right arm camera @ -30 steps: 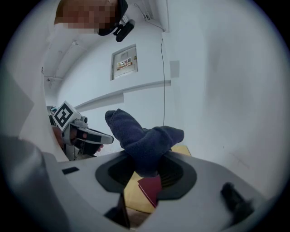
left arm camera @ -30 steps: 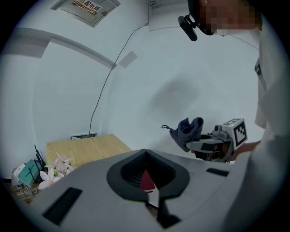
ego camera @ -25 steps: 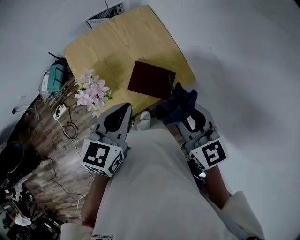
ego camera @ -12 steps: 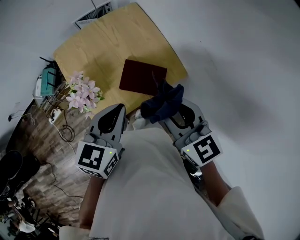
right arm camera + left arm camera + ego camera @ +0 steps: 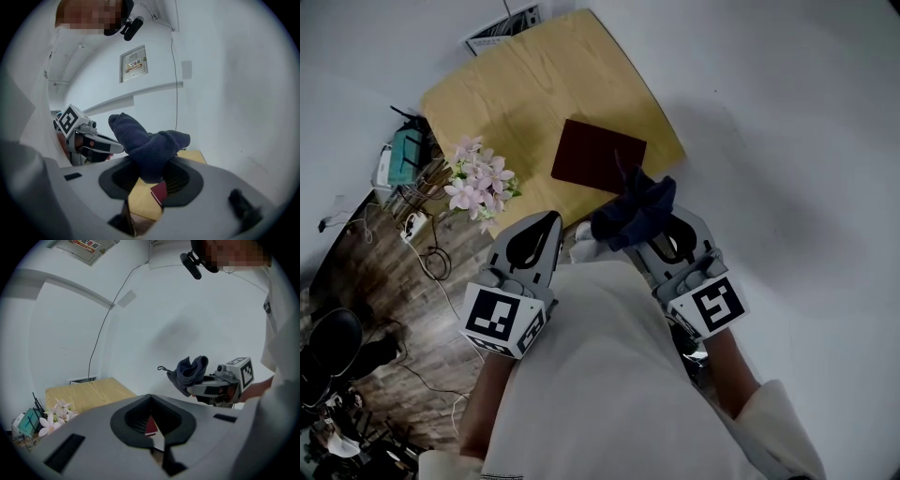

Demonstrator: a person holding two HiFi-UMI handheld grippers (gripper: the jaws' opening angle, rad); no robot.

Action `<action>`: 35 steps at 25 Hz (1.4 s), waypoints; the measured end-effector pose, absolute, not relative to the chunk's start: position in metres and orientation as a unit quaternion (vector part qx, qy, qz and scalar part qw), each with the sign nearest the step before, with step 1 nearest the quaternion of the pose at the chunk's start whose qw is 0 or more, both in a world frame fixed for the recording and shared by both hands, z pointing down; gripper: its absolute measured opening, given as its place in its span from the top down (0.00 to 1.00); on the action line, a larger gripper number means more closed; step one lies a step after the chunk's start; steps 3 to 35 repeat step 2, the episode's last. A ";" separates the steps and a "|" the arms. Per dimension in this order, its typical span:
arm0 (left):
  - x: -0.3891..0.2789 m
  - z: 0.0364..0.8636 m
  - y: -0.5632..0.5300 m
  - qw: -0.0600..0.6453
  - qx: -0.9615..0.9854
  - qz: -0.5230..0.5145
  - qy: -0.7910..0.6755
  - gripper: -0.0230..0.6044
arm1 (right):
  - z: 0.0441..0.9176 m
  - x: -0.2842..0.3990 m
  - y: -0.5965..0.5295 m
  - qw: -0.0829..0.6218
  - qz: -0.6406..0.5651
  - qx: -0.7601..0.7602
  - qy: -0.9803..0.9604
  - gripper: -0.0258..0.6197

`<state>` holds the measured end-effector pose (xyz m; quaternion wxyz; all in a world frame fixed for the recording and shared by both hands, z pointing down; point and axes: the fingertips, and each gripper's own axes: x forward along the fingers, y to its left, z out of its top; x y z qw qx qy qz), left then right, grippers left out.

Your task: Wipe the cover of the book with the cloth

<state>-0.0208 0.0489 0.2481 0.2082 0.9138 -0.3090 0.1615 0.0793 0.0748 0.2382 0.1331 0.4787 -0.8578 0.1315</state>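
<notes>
Navy cloth (image 5: 636, 208) is bunching up between the right gripper's (image 5: 656, 227) pinching fingers (just off the desk's (image 5: 516, 94) near edge). The maroon book (image 5: 598, 157) is lying flat beside that edge. The left gripper's (image 5: 546, 223) fingers are pressing together, empty.

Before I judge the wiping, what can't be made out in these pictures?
- Any dust or print on the book cover: too small in the head view; only a sliver shows between the jaws in both gripper views.
- Tips of the right gripper: buried under the cloth in every view.
- Clutter beside the flowers: too small to name, head view.
</notes>
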 end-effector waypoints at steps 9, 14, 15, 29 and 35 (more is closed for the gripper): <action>-0.023 0.247 0.051 0.208 0.914 0.163 -0.309 0.95 | 0.237 0.080 0.076 0.133 0.132 0.483 -0.856 0.73; -0.023 0.247 0.051 0.208 0.914 0.163 -0.309 0.95 | 0.237 0.080 0.076 0.133 0.132 0.483 -0.856 0.73; -0.023 0.247 0.051 0.208 0.914 0.163 -0.309 0.95 | 0.237 0.080 0.076 0.133 0.132 0.483 -0.856 0.73; -0.023 0.247 0.051 0.208 0.914 0.163 -0.309 0.95 | 0.237 0.080 0.076 0.133 0.132 0.483 -0.856 0.73; -0.023 0.247 0.051 0.208 0.914 0.163 -0.309 0.95 | 0.237 0.080 0.076 0.133 0.132 0.483 -0.856 0.73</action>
